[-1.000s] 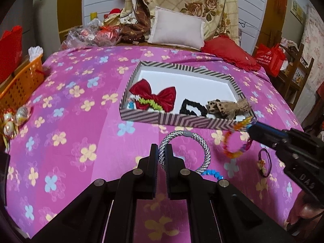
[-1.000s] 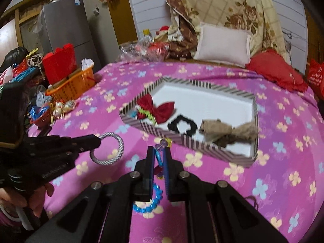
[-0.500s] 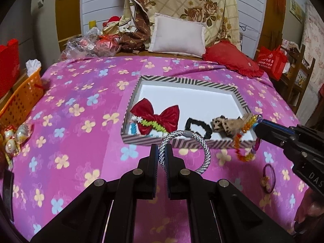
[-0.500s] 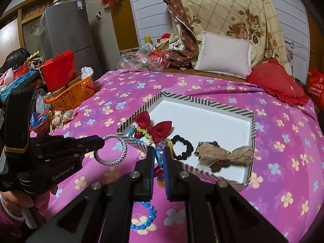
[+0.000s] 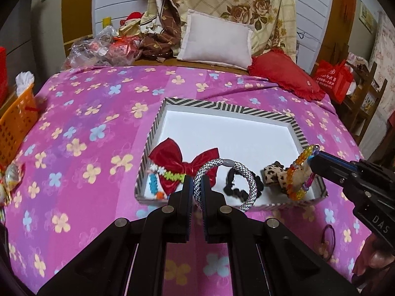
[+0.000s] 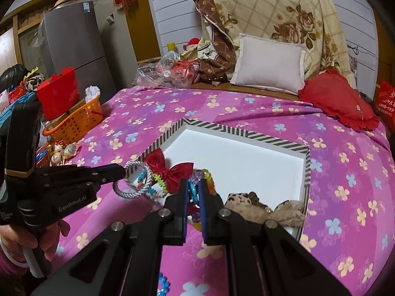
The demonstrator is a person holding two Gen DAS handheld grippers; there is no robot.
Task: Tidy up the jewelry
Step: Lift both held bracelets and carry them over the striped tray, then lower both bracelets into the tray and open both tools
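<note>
My left gripper (image 5: 196,190) is shut on a silver braided bracelet (image 5: 243,180), held above the near edge of the striped box (image 5: 222,104). My right gripper (image 6: 193,192) is shut on a colourful beaded bracelet (image 5: 302,170), which hangs over the box's near right corner. In the right wrist view the left gripper (image 6: 123,171) carries the silver bracelet (image 6: 133,191) at the box's left corner. Inside the striped box (image 6: 246,135) lie a red bow (image 5: 185,162), a black scrunchie (image 5: 234,187), a leopard bow (image 5: 274,176) and a small beaded piece (image 5: 154,182).
A dark hair tie (image 5: 328,241) lies on the pink flowered bedspread (image 5: 86,135) at the right; blue beads (image 6: 161,286) lie near the bottom. An orange basket (image 6: 76,120) and ornaments (image 6: 61,151) sit at the left edge. Pillows (image 5: 217,42) line the back.
Both grippers have moved forward toward the box, each carrying its bracelet. The bracelets now hang over the box's near edge instead of over the bedspread.
</note>
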